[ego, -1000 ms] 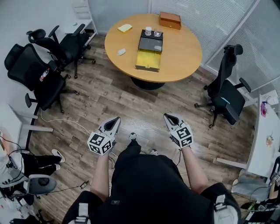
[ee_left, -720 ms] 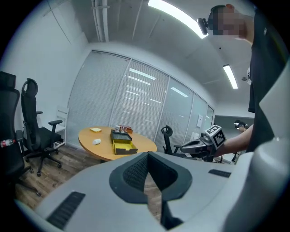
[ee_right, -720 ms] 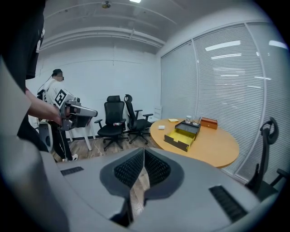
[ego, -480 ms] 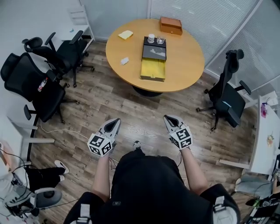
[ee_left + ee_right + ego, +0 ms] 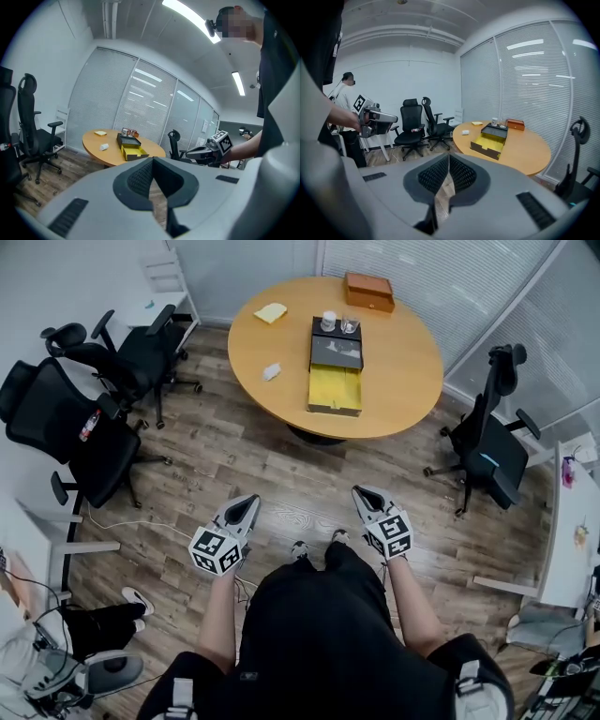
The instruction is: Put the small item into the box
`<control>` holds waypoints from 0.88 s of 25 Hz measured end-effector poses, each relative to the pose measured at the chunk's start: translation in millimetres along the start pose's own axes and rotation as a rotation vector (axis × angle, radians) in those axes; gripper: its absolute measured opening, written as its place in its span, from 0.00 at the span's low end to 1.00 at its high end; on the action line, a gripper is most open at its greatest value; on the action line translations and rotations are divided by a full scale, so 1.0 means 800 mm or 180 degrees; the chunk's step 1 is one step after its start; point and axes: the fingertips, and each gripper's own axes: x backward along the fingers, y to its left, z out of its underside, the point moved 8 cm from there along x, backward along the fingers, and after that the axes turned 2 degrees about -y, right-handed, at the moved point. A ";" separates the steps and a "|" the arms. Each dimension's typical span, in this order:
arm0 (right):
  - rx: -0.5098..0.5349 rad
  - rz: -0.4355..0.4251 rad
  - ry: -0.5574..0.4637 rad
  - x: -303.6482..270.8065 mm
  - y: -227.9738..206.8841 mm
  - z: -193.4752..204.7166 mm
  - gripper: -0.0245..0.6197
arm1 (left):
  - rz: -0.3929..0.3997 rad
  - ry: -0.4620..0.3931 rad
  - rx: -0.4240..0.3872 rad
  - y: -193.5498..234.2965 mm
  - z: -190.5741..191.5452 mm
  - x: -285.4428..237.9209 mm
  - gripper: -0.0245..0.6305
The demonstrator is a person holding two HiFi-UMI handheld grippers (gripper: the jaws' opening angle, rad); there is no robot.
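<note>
Since a second ago the table (image 5: 403, 381) sits a little lower in the head view and the feet have shifted, so the person has stepped toward it.

Left gripper (image 5: 247, 503): jaws pressed together, nothing between them.

Small white item (image 5: 273, 372): lies on the table, well ahead of the left jaws, and apart from the open box (image 5: 336, 367) to its right.

Right gripper (image 5: 365, 493): jaws closed, empty. The box is well ahead of them.

Step in hand, as I judge it: the approach. Close the distance first. Open the left jaws before descending, then straddle the item squarely.
</note>
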 end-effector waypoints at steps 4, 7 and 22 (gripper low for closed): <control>-0.0061 0.0009 -0.0025 -0.012 -0.007 -0.003 0.05 | -0.0011 0.0019 0.0007 0.006 -0.001 -0.002 0.04; -0.0048 -0.0044 -0.0011 -0.024 -0.009 -0.007 0.05 | -0.0061 0.0022 0.0035 0.012 0.001 -0.002 0.05; 0.0052 -0.0301 0.0032 -0.100 -0.064 -0.043 0.05 | -0.0254 -0.0009 0.0102 0.048 -0.029 -0.055 0.05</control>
